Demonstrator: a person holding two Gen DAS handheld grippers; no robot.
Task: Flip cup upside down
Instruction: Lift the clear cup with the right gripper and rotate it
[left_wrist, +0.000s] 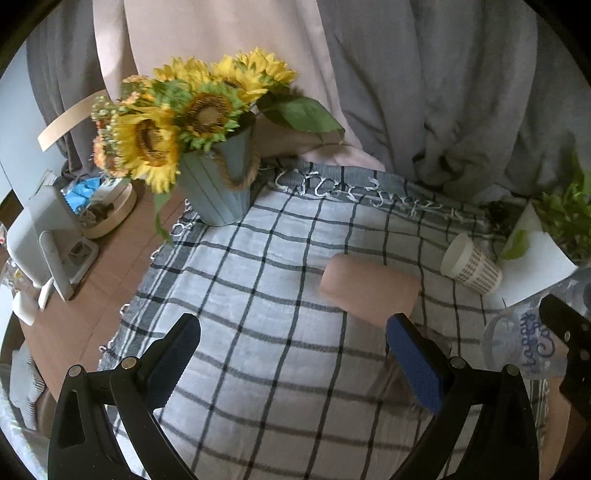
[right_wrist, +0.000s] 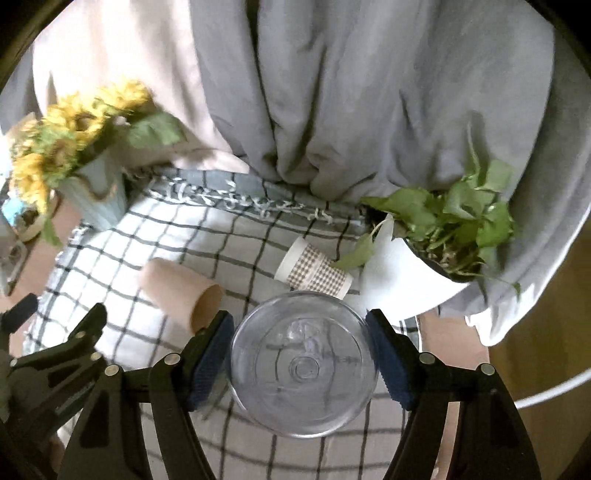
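- The right tool (right_wrist: 300, 363) holds the clear cup (right_wrist: 303, 363) between its blue pads, base toward the camera, above the checked cloth (right_wrist: 184, 236).
- The left tool (left_wrist: 291, 363) hangs spread wide, gripping nothing, beside it.
- A pink cup (right_wrist: 181, 291) and a gingham cup (right_wrist: 314, 273) lie tipped beyond.

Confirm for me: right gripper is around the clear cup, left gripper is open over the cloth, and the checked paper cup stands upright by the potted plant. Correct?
Not quite. The checked paper cup lies on its side by the potted plant, as the right wrist view shows. The rest holds: the right gripper brackets the clear cup, and the left gripper is open over the cloth.
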